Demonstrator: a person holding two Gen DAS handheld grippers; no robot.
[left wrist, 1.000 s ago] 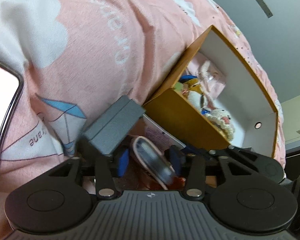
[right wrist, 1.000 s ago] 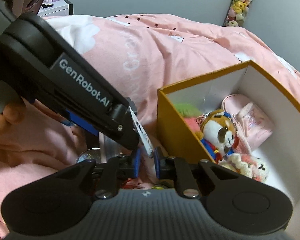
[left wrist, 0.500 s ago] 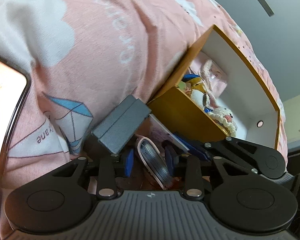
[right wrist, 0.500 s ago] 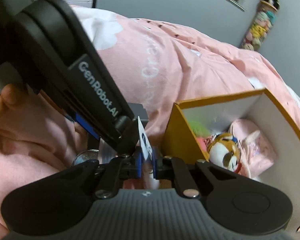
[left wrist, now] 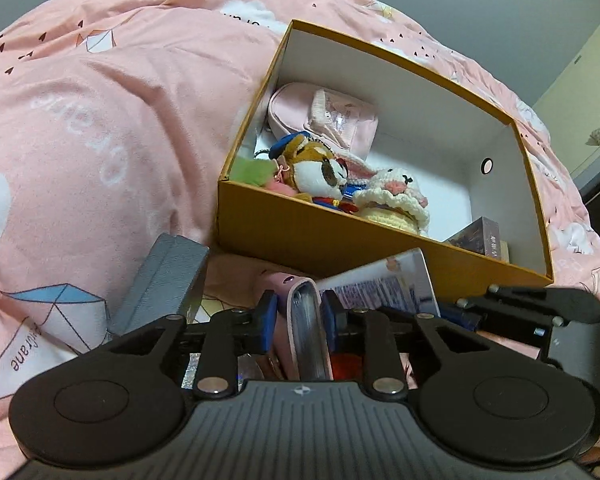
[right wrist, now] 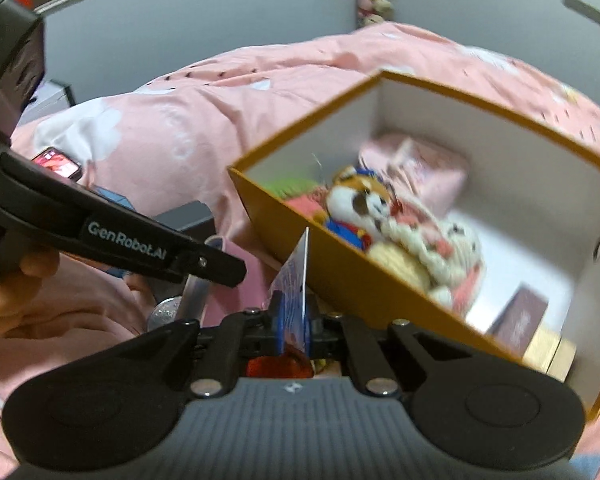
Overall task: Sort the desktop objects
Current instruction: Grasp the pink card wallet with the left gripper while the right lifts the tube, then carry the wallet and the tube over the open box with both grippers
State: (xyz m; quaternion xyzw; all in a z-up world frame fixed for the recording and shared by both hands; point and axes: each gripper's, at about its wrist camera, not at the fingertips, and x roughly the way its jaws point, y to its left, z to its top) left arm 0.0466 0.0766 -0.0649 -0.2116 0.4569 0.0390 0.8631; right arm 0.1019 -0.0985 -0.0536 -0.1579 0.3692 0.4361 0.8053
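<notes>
Both grippers are loaded and the orange cardboard box [left wrist: 284, 232] sits right in front of them on the pink quilt [left wrist: 100, 128], so by my reading this sort is well past the middle. Look at what is already in there: a pink pouch [left wrist: 324, 116] against the far wall, a plush dog in a blue cap [left wrist: 316, 168] in the middle, a crocheted bunny [left wrist: 396, 200] pressed right against it, something fuzzy and green [left wrist: 256, 172] in the near left corner, and a small dark purple box [left wrist: 484, 236] in the near right corner. Now the left gripper [left wrist: 298, 320]: its jaws are closing on a pink-cased, book-like item [left wrist: 304, 320], standing on edge between the blue pads, which look to be on its covers. The right gripper [right wrist: 292, 324] is nipped nearly together on a thin printed card [right wrist: 296, 276], held upright on its edge, just short of the box's near wall. What's left? These two pieces have to go over the wall, I'd say, and outside the box there is a grey case [left wrist: 168, 280] lying against the quilt, a glittery round piece [right wrist: 166, 310] low down, and a phone [right wrist: 56, 164] with its screen lit farther off. Something red [right wrist: 280, 366] also sits under the right gripper; what it is, I cannot tell.
</notes>
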